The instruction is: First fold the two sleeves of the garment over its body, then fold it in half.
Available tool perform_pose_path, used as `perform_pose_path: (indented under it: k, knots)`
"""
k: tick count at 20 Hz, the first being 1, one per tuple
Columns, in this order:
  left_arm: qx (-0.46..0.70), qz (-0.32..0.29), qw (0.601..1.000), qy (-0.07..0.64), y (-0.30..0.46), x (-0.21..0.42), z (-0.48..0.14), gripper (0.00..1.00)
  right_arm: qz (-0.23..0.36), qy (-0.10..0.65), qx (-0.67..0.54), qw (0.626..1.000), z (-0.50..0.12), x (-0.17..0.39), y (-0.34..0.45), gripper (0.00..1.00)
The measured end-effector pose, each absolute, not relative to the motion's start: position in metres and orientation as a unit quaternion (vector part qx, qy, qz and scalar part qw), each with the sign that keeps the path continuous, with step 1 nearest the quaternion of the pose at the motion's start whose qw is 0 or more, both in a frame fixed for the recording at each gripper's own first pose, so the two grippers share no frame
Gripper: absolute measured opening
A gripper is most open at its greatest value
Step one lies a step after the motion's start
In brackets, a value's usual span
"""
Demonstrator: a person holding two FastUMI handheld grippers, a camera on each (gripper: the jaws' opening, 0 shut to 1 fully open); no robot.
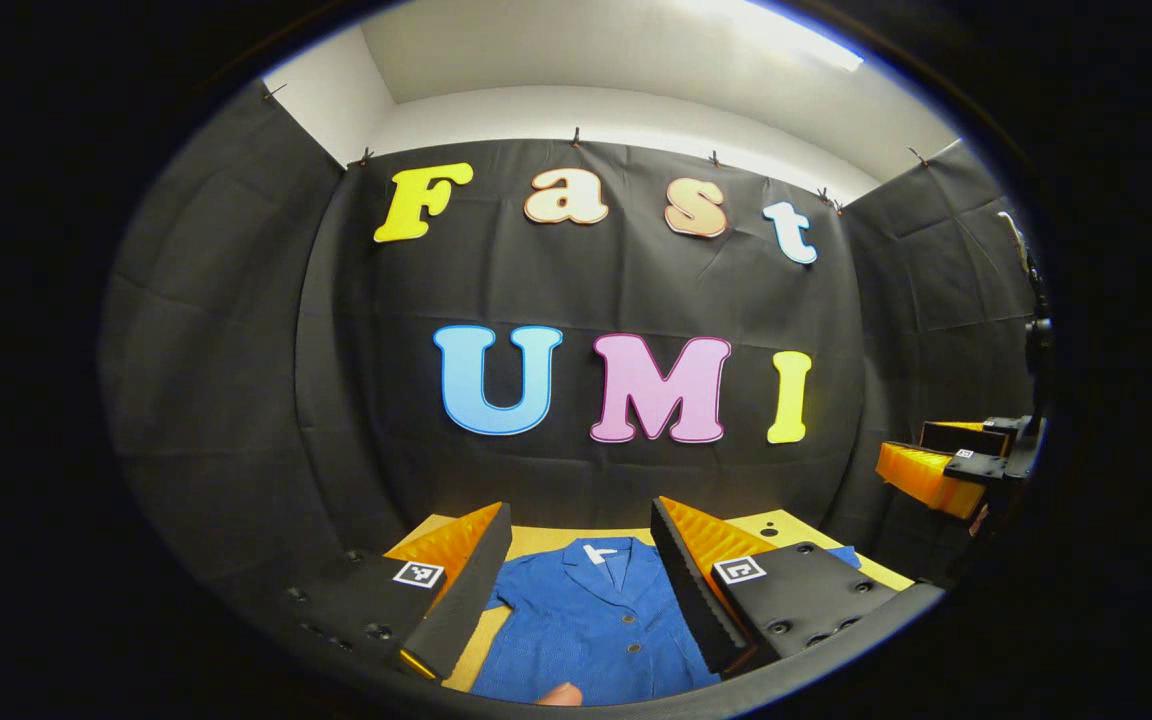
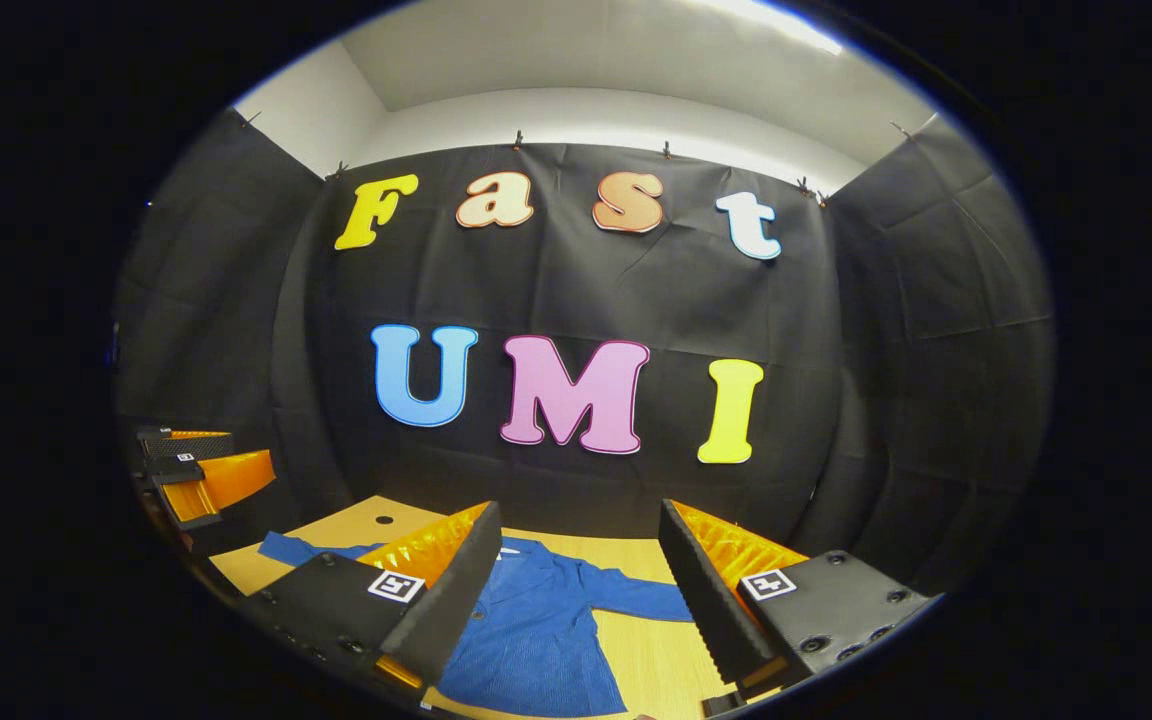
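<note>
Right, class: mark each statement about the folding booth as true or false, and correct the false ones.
1. The blue shirt lies spread flat on the wooden table. True.
2. Both sleeves are already folded over the body. False: the sleeve in the right gripper view lies stretched out sideways.
3. The left gripper is open above the shirt. True.
4. The right gripper is shut on a sleeve. False: its fingers stand apart, holding nothing.

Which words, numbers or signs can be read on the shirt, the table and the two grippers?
Blue shirt: white neck label, too small to read.
Left gripper: square markers, a black-and-white pattern, no words.
Right gripper: square markers of the same kind, no words.
Wooden table: no text.
</note>
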State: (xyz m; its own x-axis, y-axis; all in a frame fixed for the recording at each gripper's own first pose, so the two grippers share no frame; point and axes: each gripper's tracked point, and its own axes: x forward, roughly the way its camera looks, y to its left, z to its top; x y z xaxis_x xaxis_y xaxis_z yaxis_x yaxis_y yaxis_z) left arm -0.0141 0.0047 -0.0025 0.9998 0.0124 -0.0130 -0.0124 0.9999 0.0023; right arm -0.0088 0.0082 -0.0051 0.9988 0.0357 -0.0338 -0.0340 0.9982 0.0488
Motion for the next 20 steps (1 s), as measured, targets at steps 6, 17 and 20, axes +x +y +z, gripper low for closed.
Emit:
perform_pose_path:
  k: [6,17,20]
  knots:
    - [-0.003,0.015,1.0,0.01,0.01,-0.016,-0.005,0.81,0.02,0.014,0.015,1.0,-0.002,-0.008,0.01,0.95]
    - [-0.007,0.004,1.0,0.01,0.01,-0.012,-0.008,0.82,0.022,0.002,-0.016,1.0,0.012,0.004,-0.009,0.99]
    - [-0.011,0.001,1.0,0.009,0.01,-0.008,-0.011,0.82,0.006,0.006,-0.034,0.999,0.011,0.014,-0.041,0.99]
